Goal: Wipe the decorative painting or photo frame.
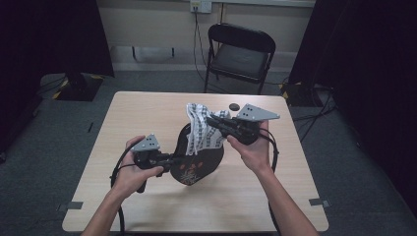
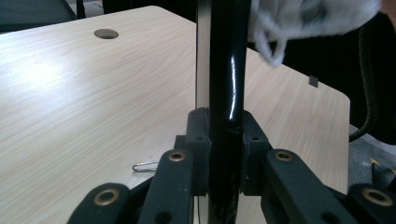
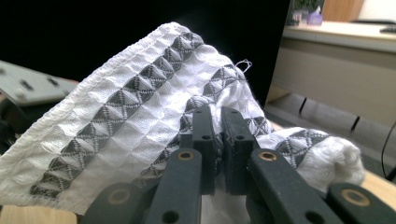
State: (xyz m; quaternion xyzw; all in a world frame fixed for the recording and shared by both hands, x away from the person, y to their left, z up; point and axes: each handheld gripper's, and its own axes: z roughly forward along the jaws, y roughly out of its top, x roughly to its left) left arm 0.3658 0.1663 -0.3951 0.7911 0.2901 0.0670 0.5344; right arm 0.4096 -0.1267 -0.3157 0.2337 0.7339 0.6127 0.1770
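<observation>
A black plate (image 1: pixel 199 164) with a red pattern stands tilted on edge over the middle of the table. My left gripper (image 1: pixel 173 158) is shut on its left rim. In the left gripper view the glossy black plate (image 2: pixel 227 60) runs edge-on up between the jaws of the left gripper (image 2: pixel 223 126). A white cloth (image 1: pixel 201 130) with grey diamond bands hangs over the plate's top. My right gripper (image 1: pixel 212 120) is shut on it from the right. The right gripper view has the jaws of the right gripper (image 3: pixel 219 121) pinched on a fold of the cloth (image 3: pixel 126 116).
The wooden table (image 1: pixel 147 113) carries a small dark round disc (image 1: pixel 234 106) near its far edge and a paper clip (image 2: pixel 144 166) under the left gripper. A black folding chair (image 1: pixel 241 51) stands beyond the table. Cables trail from both grippers.
</observation>
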